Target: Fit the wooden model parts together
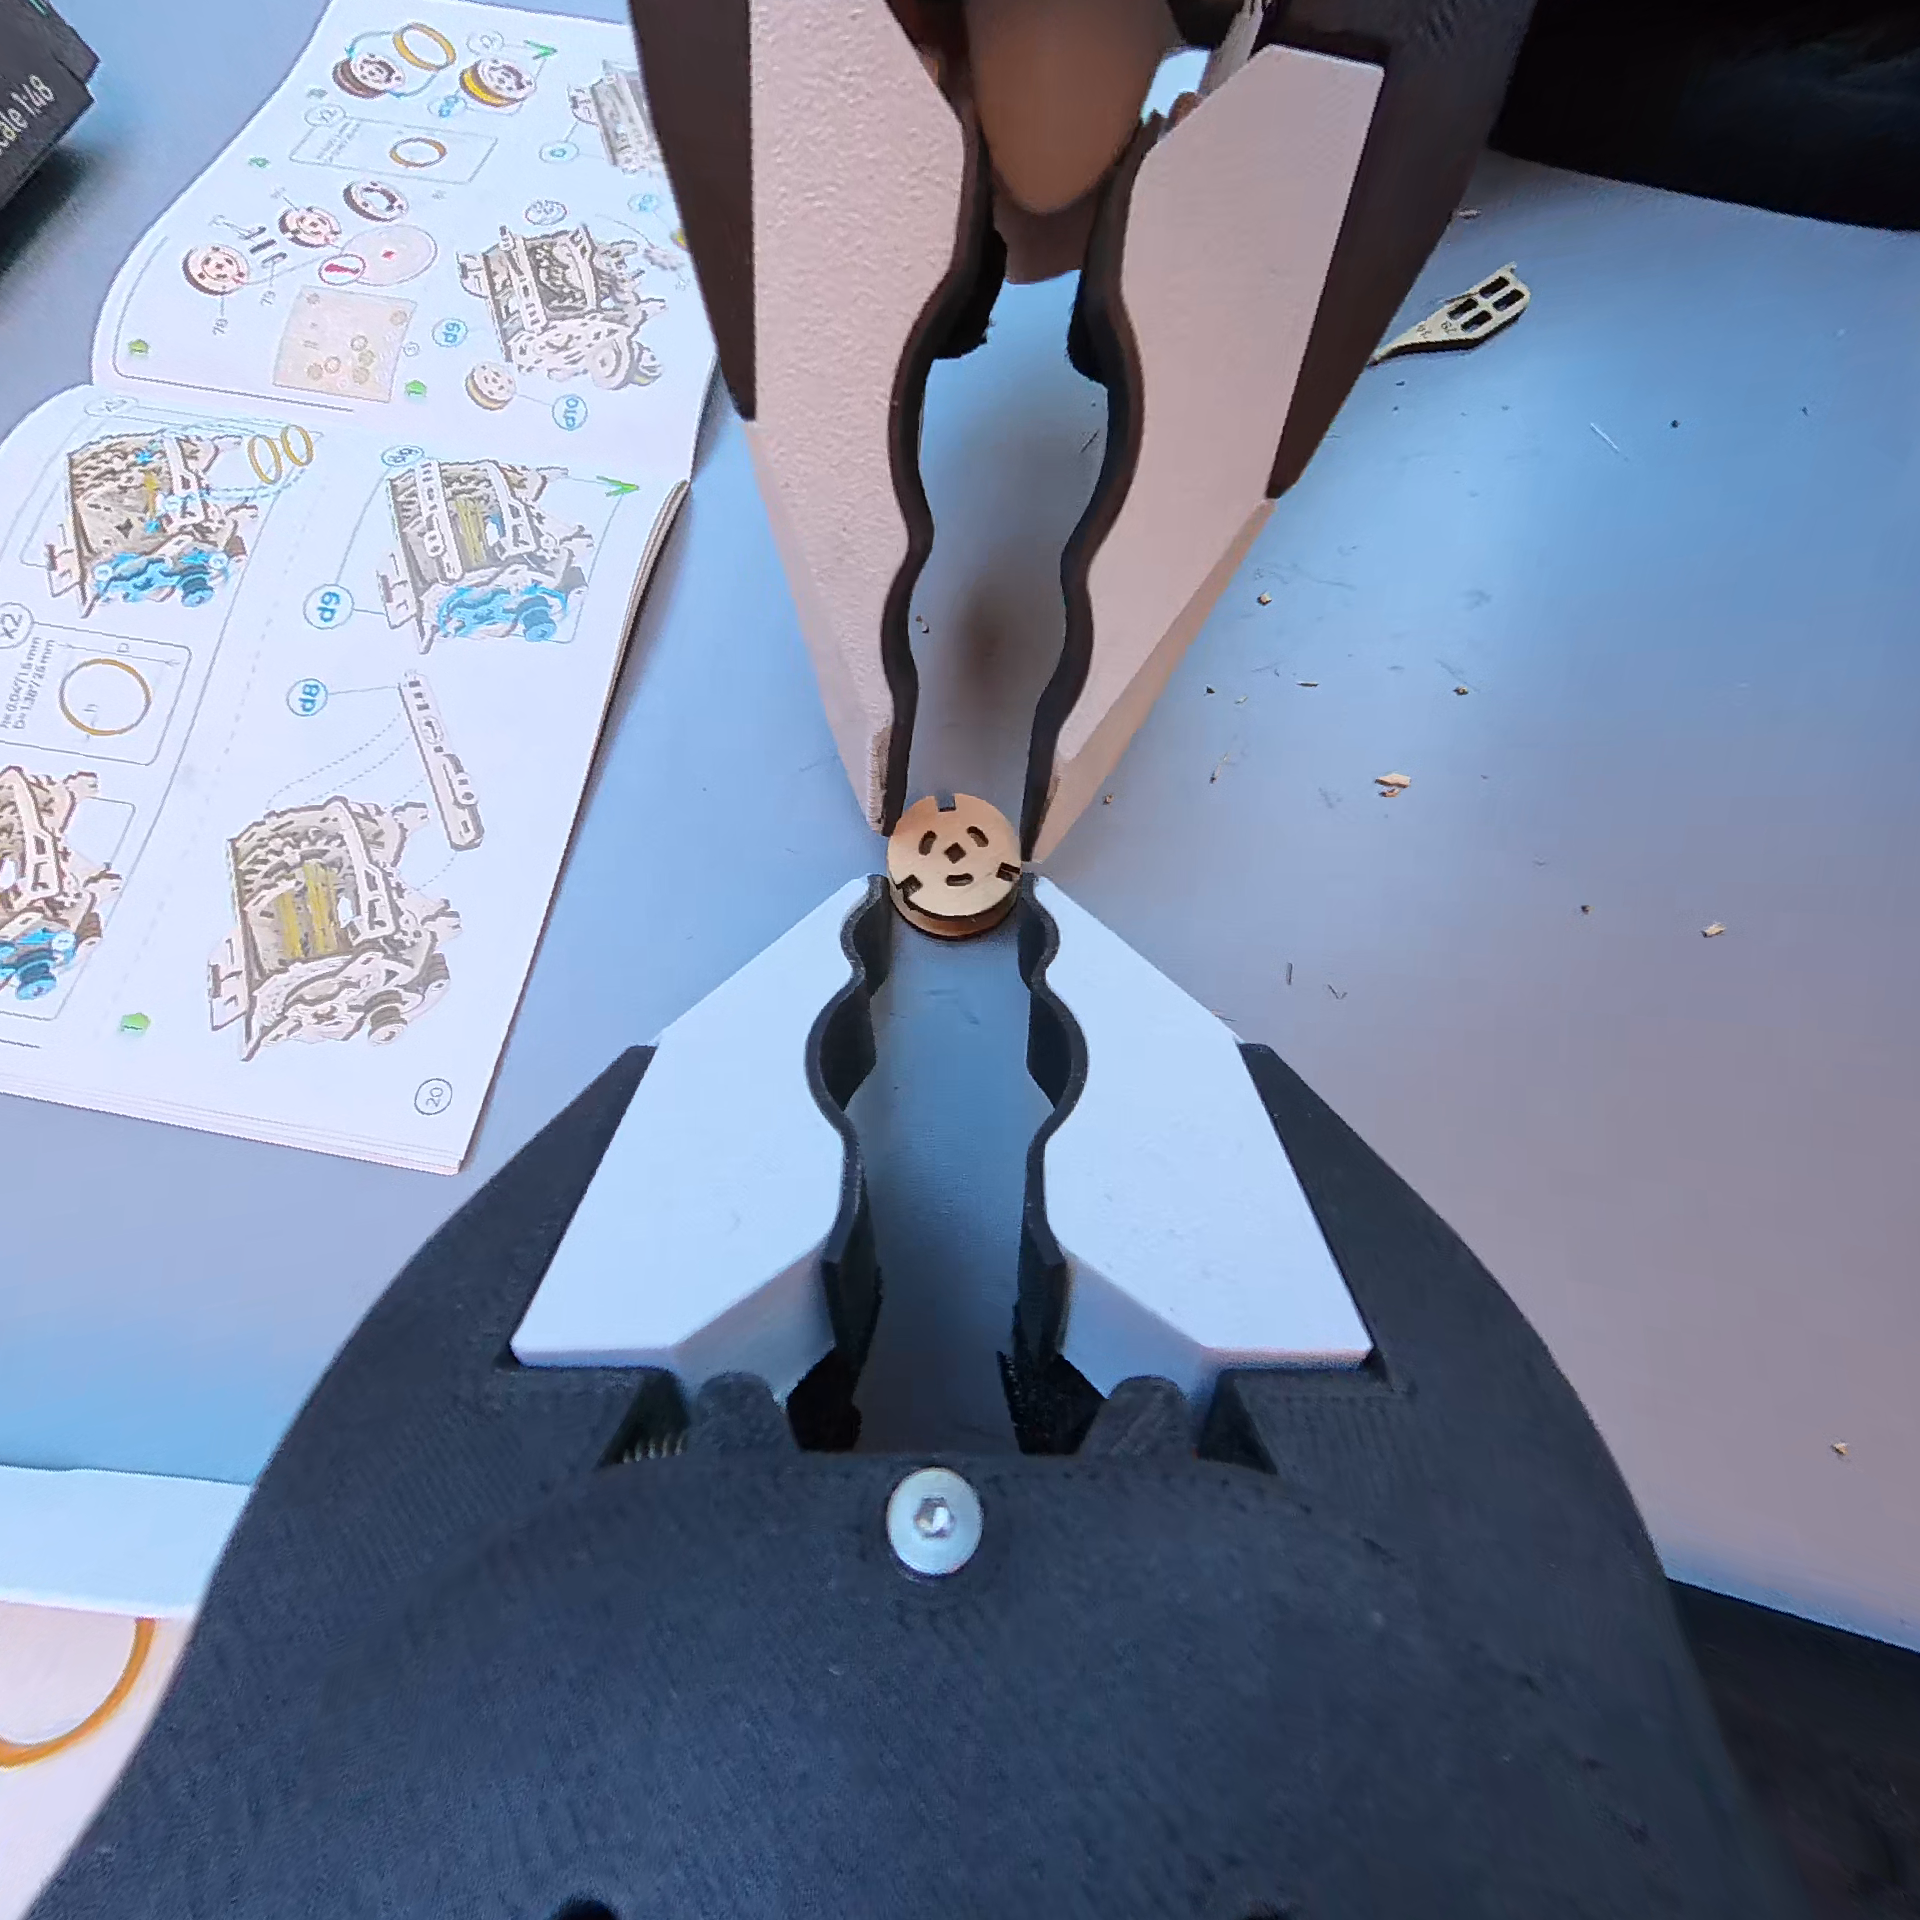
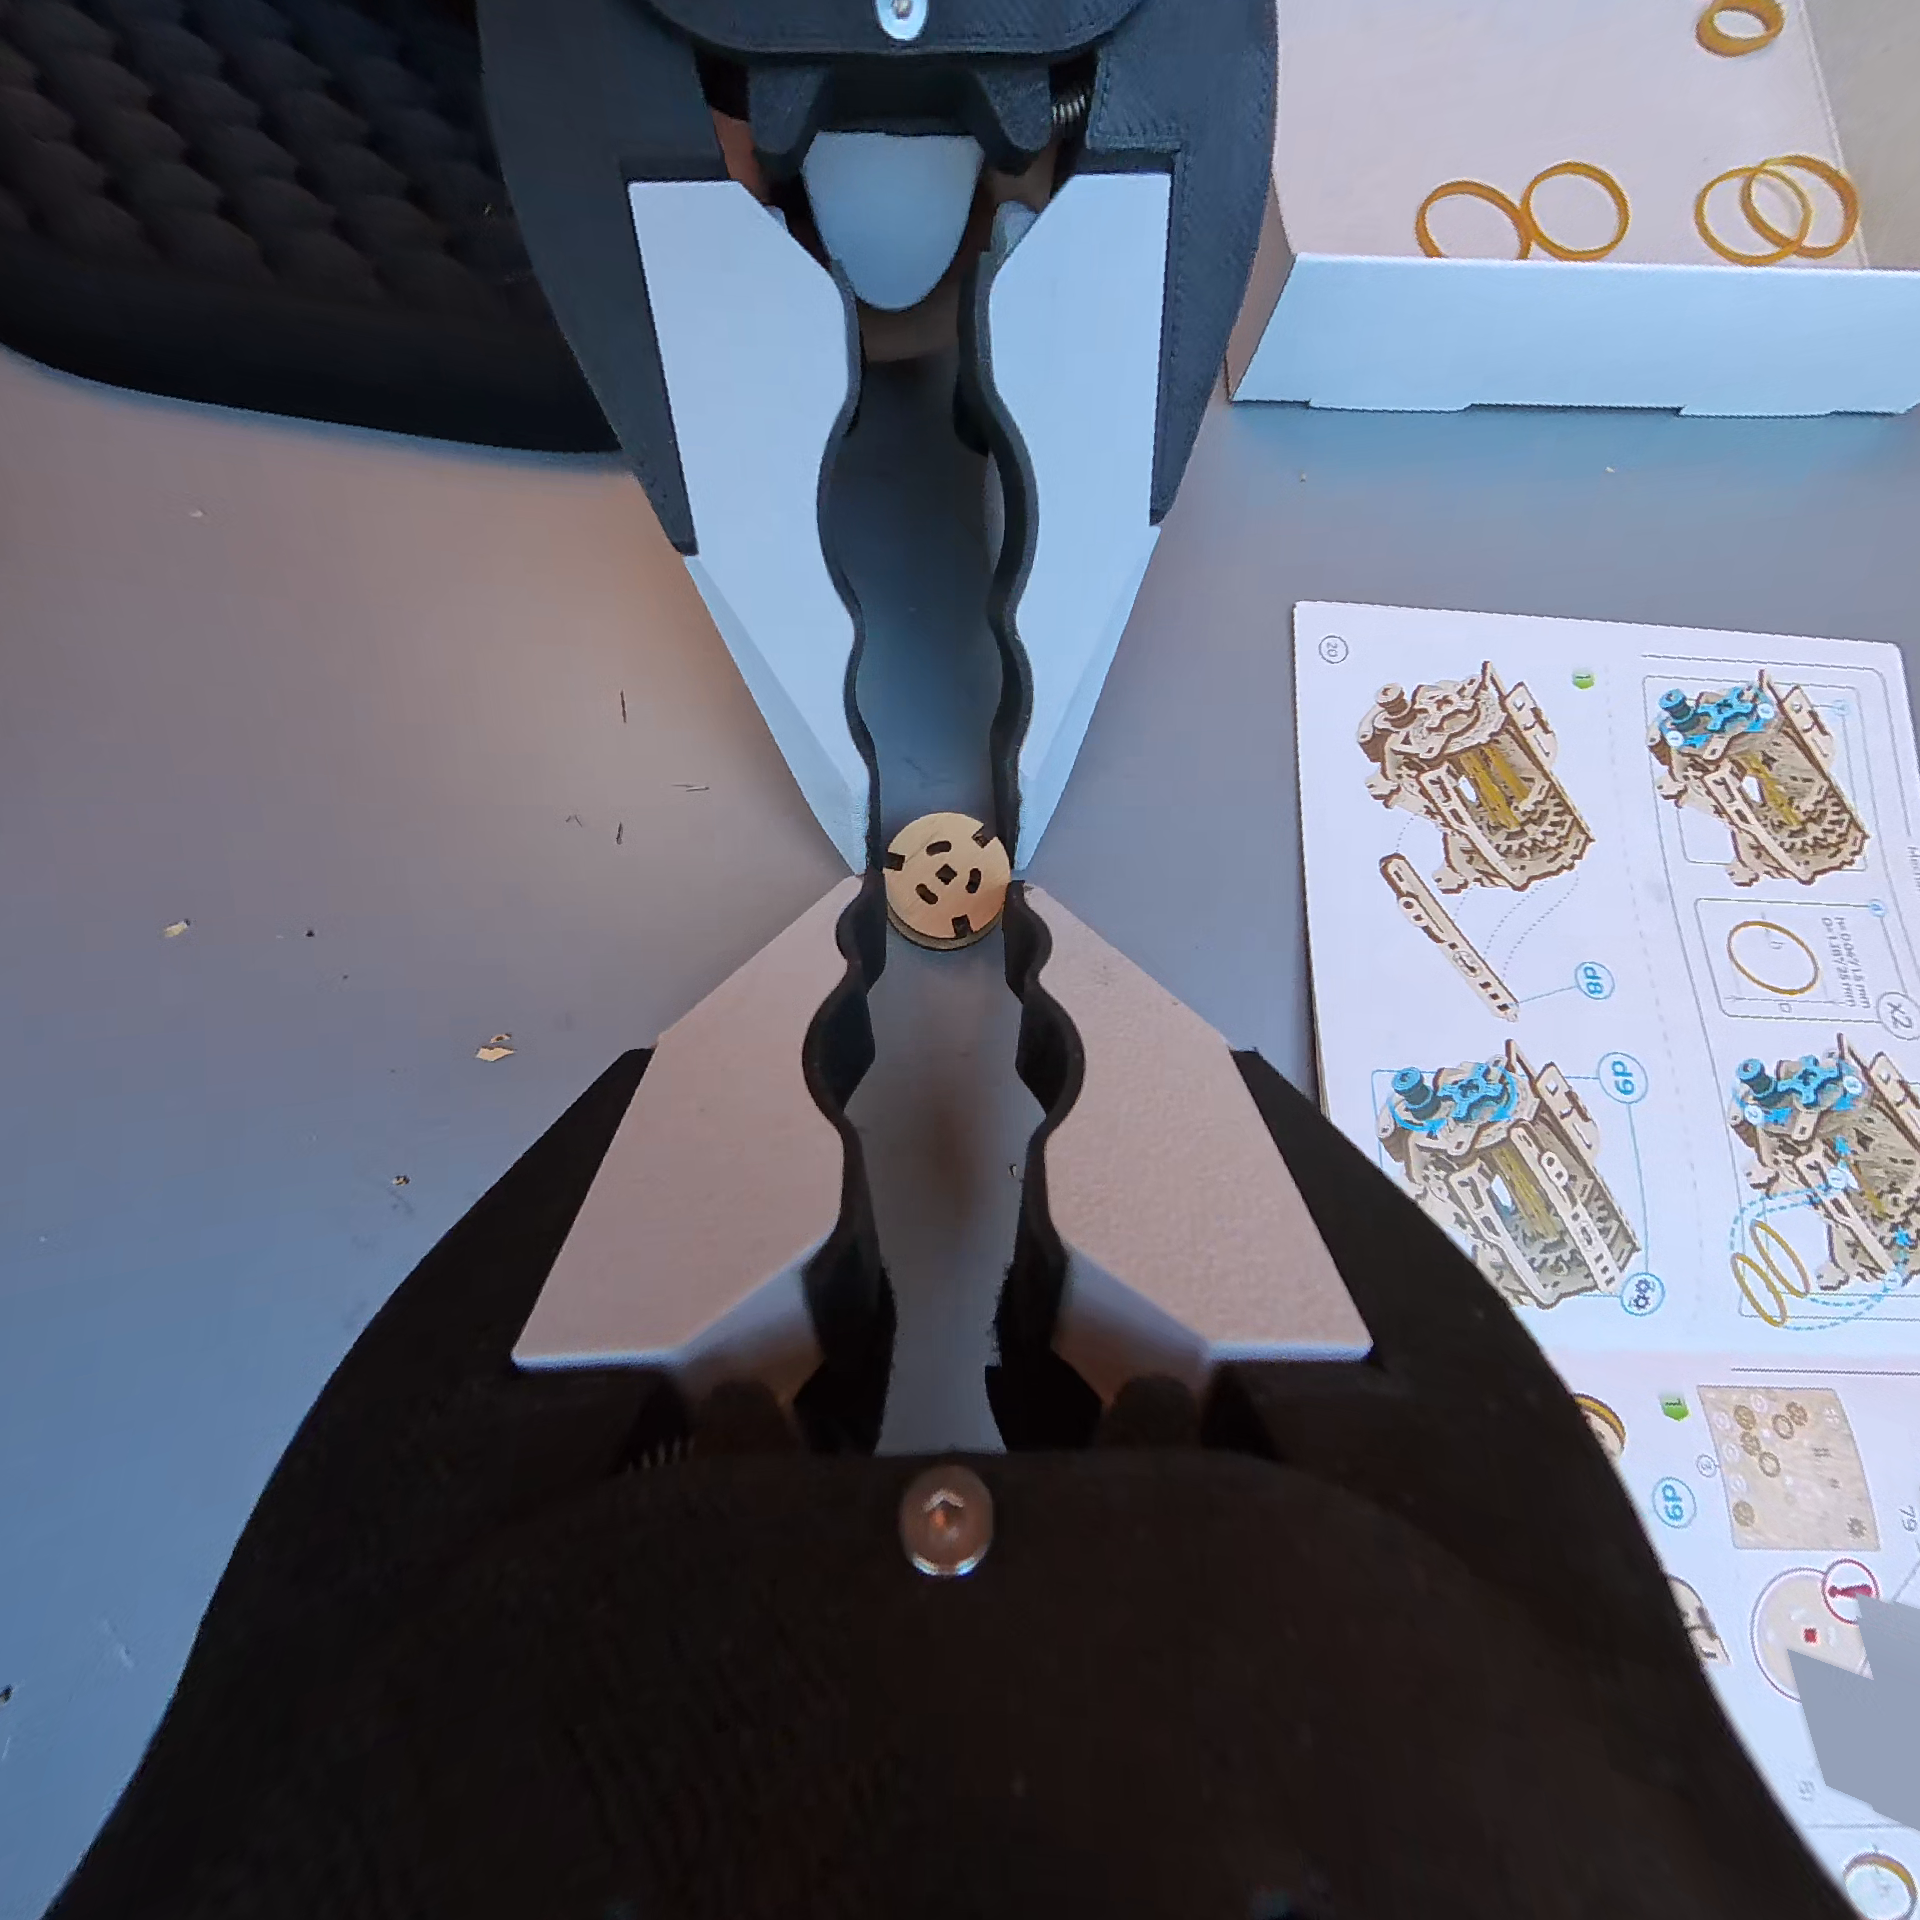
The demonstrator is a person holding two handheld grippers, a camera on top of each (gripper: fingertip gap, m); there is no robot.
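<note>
A small round wooden disc with cut slots sits on a second, darker disc, a little above the grey table. My left gripper reaches in from the near side and is shut on this disc stack. My right gripper comes from the opposite side, and its fingertips pinch the same stack. In the right wrist view the disc is between my right gripper below and my left gripper above. I cannot tell which gripper holds which layer.
An open instruction booklet lies on the table; it also shows in the right wrist view. A white box holds several yellow rubber bands. A loose wooden part and wood chips lie nearby. A black padded mat lies at the table's edge. Both grippers' tips are close together, under 4 cm apart.
</note>
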